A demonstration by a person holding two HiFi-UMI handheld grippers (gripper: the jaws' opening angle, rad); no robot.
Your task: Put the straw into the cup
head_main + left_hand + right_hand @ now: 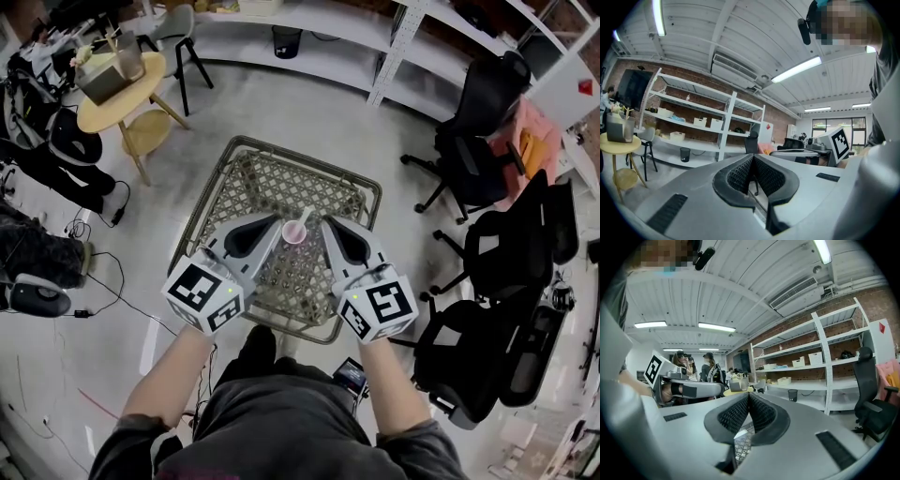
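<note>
In the head view a small pink cup stands on the wire-mesh table, and a pale straw sticks up out of it, leaning to the right. My left gripper lies just left of the cup and my right gripper just right of it, both tips close beside the cup. In the left gripper view the left gripper has its jaws shut with nothing held. My right gripper is likewise shut on nothing. Neither gripper view shows the cup.
Black office chairs crowd the right side. A round yellow table with a box on it stands at the upper left. White shelving runs along the back. Cables lie on the floor at the left. People stand far off.
</note>
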